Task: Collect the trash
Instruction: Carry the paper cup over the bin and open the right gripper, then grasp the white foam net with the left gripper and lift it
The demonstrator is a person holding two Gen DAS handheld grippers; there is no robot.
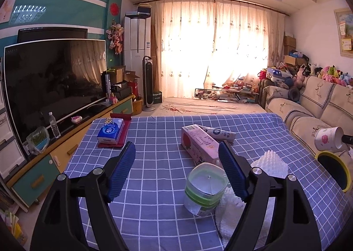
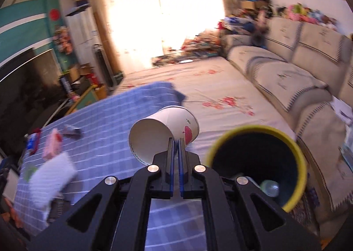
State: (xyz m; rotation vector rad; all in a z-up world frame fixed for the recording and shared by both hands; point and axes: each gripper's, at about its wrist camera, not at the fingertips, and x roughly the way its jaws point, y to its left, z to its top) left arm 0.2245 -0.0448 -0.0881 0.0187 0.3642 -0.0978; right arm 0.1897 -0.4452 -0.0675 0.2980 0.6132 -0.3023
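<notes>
My right gripper [image 2: 175,140] is shut on the rim of a white paper cup [image 2: 163,136] with a red print, held tilted in the air just left of a yellow-rimmed black bin [image 2: 284,140]. The cup [image 1: 328,139] and bin [image 1: 331,156] also show at the right edge of the left wrist view. My left gripper [image 1: 177,156] is open over the blue checked table [image 1: 154,136]. A lying plastic bottle [image 1: 204,189] with a green label sits by its right finger. A pink carton [image 1: 198,144], a tube [image 1: 218,133] and a white bubble sheet [image 1: 270,162] lie beyond.
A blue tissue pack [image 1: 110,131] lies on a red mat at the table's far left. A TV [image 1: 55,79] on a cabinet stands left. A beige sofa [image 2: 286,79] runs along the right. A round object [image 2: 270,187] lies inside the bin.
</notes>
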